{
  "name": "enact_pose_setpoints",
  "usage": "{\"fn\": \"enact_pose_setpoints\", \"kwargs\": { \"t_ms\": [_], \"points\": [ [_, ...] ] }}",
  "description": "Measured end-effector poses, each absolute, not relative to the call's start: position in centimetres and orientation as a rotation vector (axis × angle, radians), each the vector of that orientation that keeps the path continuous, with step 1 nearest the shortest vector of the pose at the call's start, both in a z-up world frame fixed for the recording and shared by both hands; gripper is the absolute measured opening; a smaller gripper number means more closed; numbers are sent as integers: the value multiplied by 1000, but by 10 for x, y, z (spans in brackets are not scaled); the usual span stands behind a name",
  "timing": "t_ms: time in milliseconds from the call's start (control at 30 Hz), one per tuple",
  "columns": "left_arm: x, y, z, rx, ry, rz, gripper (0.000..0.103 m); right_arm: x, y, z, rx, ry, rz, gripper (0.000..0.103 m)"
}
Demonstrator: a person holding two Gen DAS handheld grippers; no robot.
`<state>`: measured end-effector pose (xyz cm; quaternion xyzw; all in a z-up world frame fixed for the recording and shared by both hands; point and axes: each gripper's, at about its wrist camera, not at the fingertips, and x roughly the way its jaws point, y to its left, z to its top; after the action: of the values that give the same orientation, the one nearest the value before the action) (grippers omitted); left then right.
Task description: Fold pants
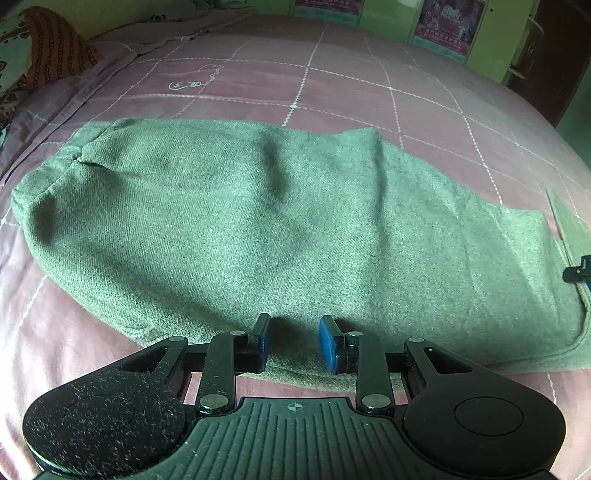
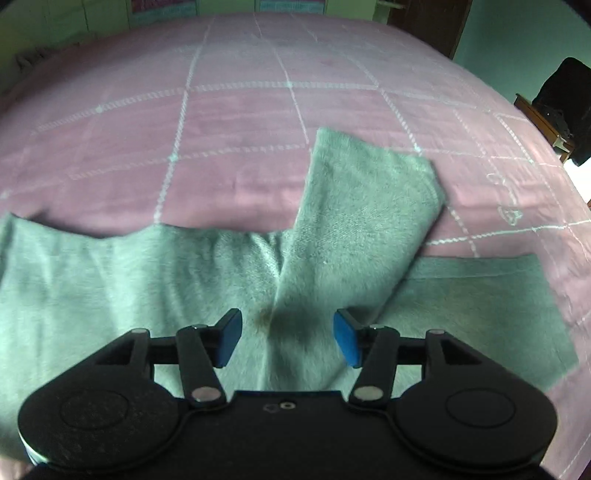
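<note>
Grey-green pants [image 1: 258, 221] lie flat on the pink bedspread [image 1: 332, 85], waistband at the left, legs running to the right. My left gripper [image 1: 294, 343] is open and empty, just above the pants' near edge. In the right wrist view the pants [image 2: 129, 288] run from left to right. One leg end [image 2: 369, 206] is folded up and back across the other leg [image 2: 480, 306]. My right gripper [image 2: 287, 338] is open and empty, low over the fold. Its tip [image 1: 580, 271] shows at the right edge of the left wrist view.
The pink checked bedspread [image 2: 258, 129] covers the bed all around the pants. Patterned pillows [image 1: 44, 59] lie at the far left. A green wall with posters [image 1: 443, 22] stands behind the bed. A dark chair [image 2: 565, 107] stands at the right.
</note>
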<state>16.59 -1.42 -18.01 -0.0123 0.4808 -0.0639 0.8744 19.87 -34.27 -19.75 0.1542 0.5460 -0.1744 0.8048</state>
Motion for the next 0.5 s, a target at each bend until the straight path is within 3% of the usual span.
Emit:
{"fn": "enact_pose_setpoints", "kwargs": {
  "t_ms": [33, 67, 300, 500],
  "points": [
    [166, -14, -180, -26, 1006, -134, 29, 200, -343, -203, 320, 1176, -379, 28],
    [167, -14, -180, -25, 1008, -135, 29, 198, -344, -205, 324, 1167, -395, 4],
    [165, -19, -182, 18, 998, -146, 30, 114, -392, -163, 584, 990, -371, 4],
    [163, -20, -182, 33, 998, -142, 31, 52, -396, -206, 733, 1079, -382, 4]
  ]
}}
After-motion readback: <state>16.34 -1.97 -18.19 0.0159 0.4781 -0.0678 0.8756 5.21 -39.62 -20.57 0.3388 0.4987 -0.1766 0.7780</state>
